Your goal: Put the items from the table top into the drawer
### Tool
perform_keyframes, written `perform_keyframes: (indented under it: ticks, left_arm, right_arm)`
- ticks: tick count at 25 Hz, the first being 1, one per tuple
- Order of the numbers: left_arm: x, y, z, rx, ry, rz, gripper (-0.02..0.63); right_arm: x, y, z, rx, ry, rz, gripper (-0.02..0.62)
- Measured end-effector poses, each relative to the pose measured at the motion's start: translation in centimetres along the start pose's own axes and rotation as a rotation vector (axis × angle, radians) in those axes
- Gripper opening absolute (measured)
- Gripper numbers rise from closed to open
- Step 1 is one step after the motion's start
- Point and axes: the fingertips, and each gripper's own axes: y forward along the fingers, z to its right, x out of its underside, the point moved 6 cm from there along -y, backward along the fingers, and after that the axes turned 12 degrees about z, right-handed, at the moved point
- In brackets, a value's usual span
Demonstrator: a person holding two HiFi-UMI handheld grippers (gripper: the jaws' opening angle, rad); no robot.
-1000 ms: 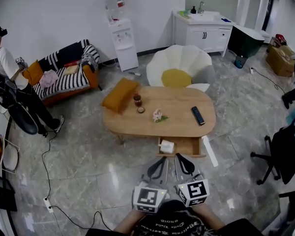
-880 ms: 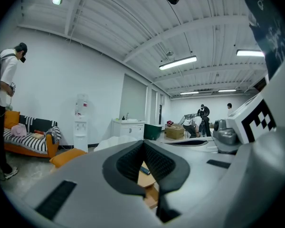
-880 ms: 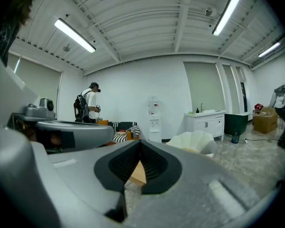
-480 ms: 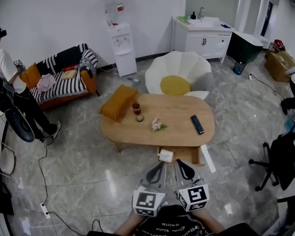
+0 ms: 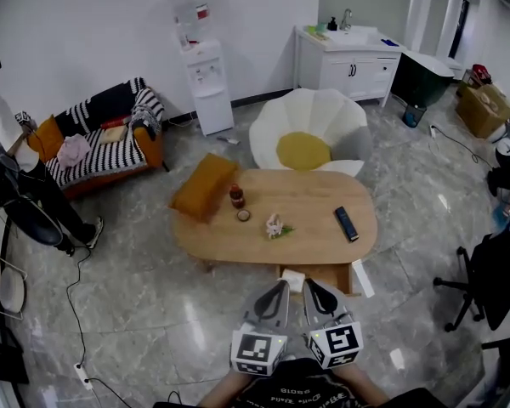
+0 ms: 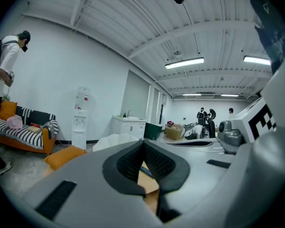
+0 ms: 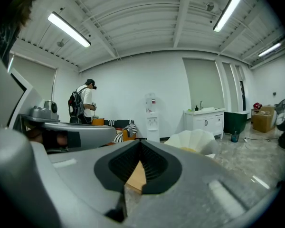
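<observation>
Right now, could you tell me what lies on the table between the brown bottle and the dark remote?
The head view shows a pink flower sprig between bottle and remote, and a small round piece right beside the bottle.

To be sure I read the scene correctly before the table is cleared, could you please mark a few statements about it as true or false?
1. The drawer under the wooden table is open, with a white item inside. True.
2. The remote control lies in the drawer. False: it lies on the table top, near its right end in the head view.
3. The left gripper and the right gripper both have their jaws together, with nothing between them. True.
4. The water dispenser stands right of the white sink cabinet. False: in the head view it stands left of it.
</observation>
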Motion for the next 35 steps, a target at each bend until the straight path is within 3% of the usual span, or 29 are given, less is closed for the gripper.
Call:
perform_keyframes:
  ticks: [27,35]
  left_arm:
    - [-0.8,9.2,-11.7,0.16,-0.01,-0.048,0.011]
    - [0.1,10.2,-13.6,0.16,-0.019,-0.078,0.011]
  right_arm:
    - [0.7,14.2,0.4,0.089,0.02,-0.057,0.003]
    - [1.8,16.0,0.3,0.119,0.076,-0.082,0.003]
